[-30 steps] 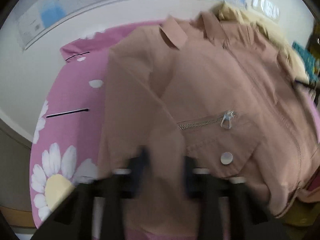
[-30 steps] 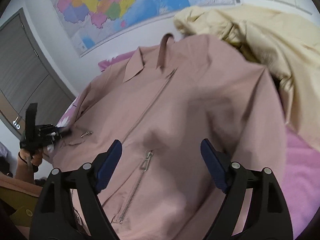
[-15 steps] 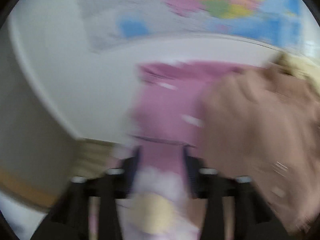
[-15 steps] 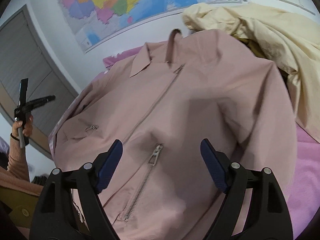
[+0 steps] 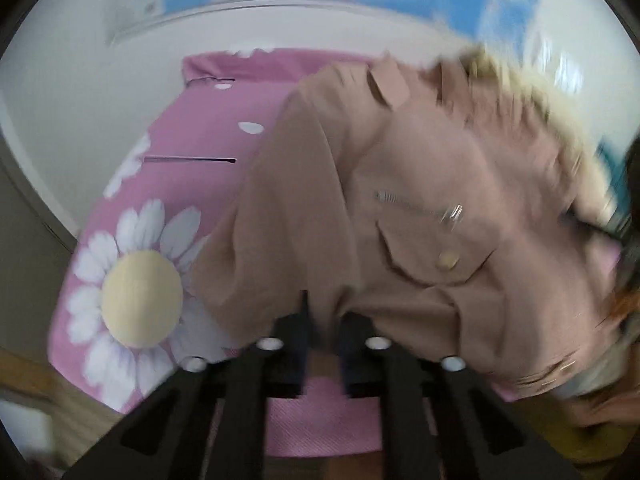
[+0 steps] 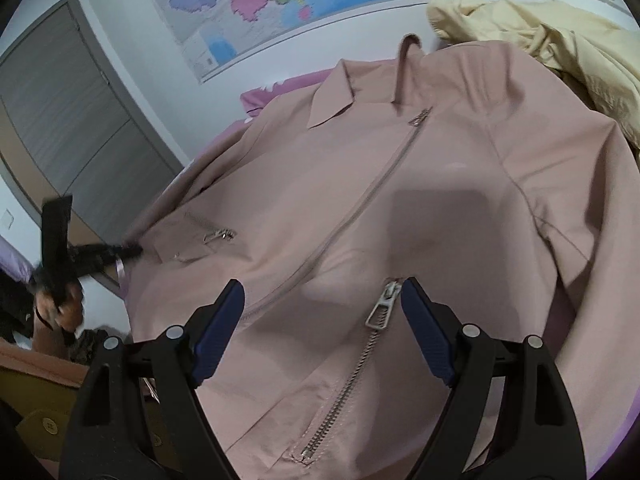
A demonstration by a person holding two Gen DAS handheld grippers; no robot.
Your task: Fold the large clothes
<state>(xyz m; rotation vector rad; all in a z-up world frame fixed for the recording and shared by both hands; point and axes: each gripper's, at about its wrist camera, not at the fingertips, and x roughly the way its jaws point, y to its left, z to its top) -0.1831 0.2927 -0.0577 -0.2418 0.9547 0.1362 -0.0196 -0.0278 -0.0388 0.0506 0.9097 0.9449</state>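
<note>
Pink daisy-print bedsheet under a wall map, my dusty-pink zip-front jacket spread flat on it, front up.

Its long axis runs from the hem beside me to the collar at the far, wall side, the centre zip slanting along it. My left gripper is pinched shut on a fold of sleeve fabric at the jacket's left edge; that view is blurred, so the exact spot is hard to make out. My right gripper hangs with jaws wide apart over the lower front, a pocket zip pull between them, nothing gripped. A cream-yellow garment is heaped just beyond the right shoulder, cut off by the frame.
</note>
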